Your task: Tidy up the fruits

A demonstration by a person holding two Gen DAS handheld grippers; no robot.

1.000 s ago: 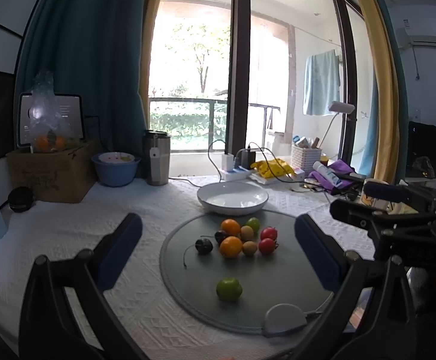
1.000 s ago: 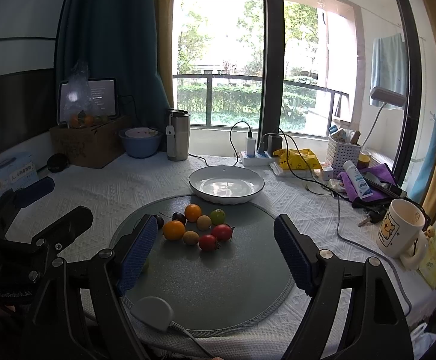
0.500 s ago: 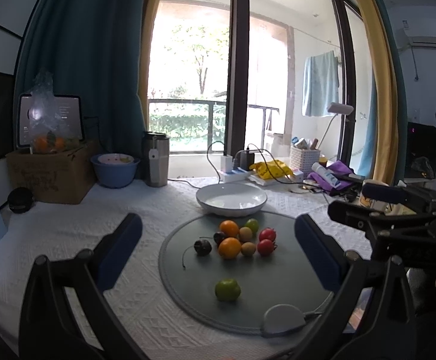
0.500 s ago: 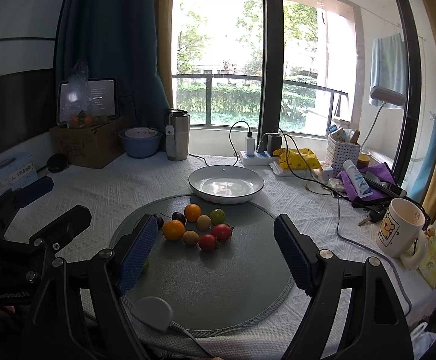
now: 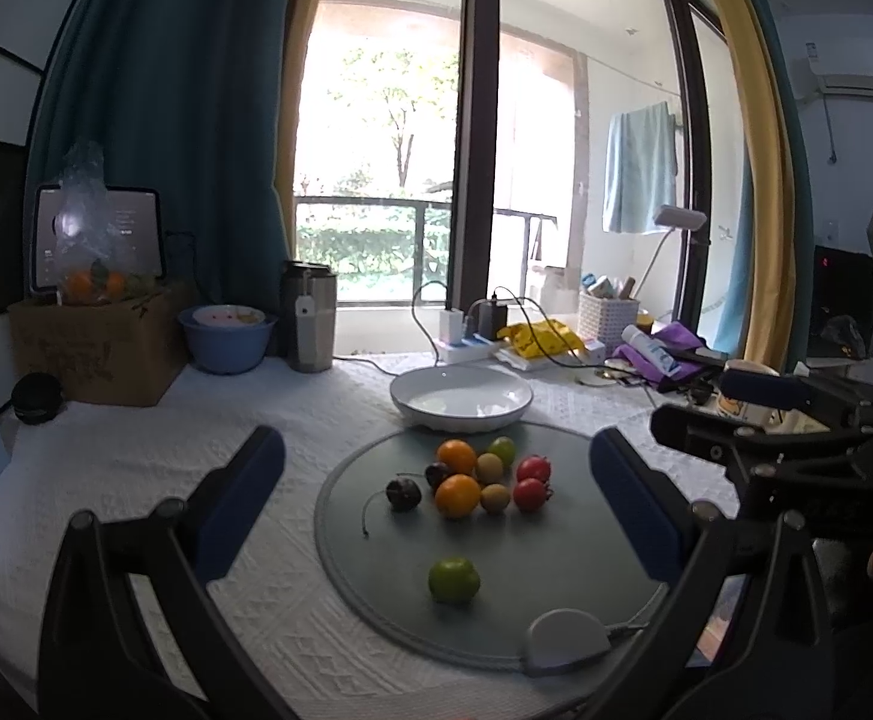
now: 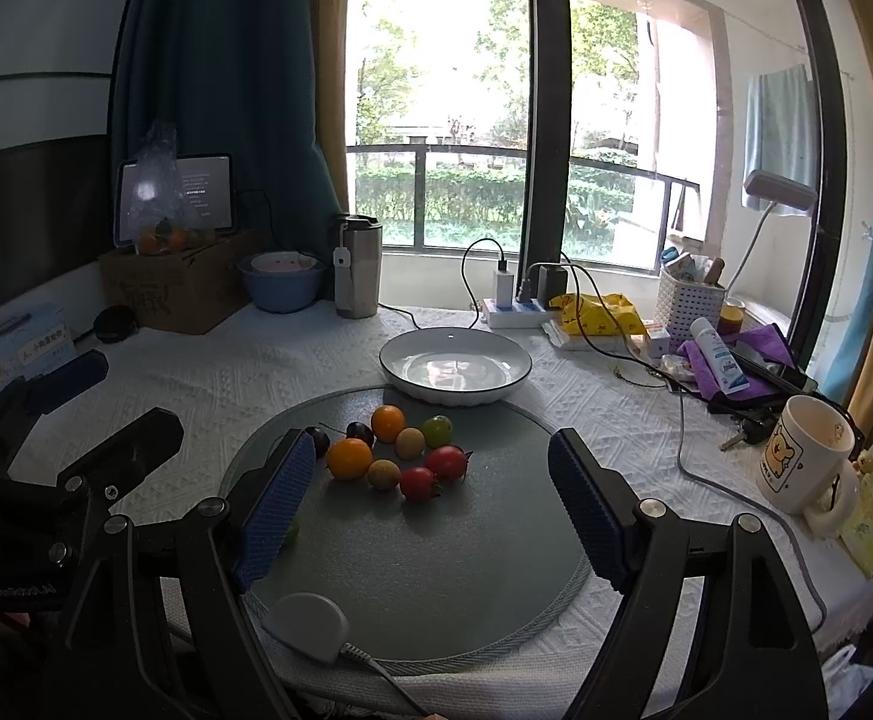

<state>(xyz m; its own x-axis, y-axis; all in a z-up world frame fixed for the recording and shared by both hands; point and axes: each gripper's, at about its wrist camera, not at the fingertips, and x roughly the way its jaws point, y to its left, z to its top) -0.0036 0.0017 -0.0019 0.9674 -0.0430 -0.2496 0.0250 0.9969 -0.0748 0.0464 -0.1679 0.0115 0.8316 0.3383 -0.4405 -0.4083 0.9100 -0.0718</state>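
Observation:
A round grey mat (image 5: 556,564) (image 6: 436,570) carries a cluster of small fruits: two oranges (image 5: 457,495) (image 6: 349,459), two red tomatoes (image 5: 530,494) (image 6: 447,462), dark cherries (image 5: 403,493), brownish fruits and a green one (image 6: 438,430). A lone green fruit (image 5: 453,580) lies nearer on the mat. Behind the mat stands an empty white plate (image 5: 460,399) (image 6: 455,366). My left gripper (image 5: 436,516) is open, held above the mat's near side. My right gripper (image 6: 430,510) is open too, hovering short of the cluster.
The right gripper's body (image 5: 796,456) shows at the left wrist view's right edge. A mug (image 6: 808,456), cables, a power strip (image 6: 514,312), purple cloth, a steel tumbler (image 6: 357,267), a blue bowl (image 6: 280,282) and a cardboard box (image 6: 178,288) ring the table. A white puck (image 6: 307,624) rests on the mat's near rim.
Both grippers stay open; the left wrist view has drifted only slightly, fruits unmoved.

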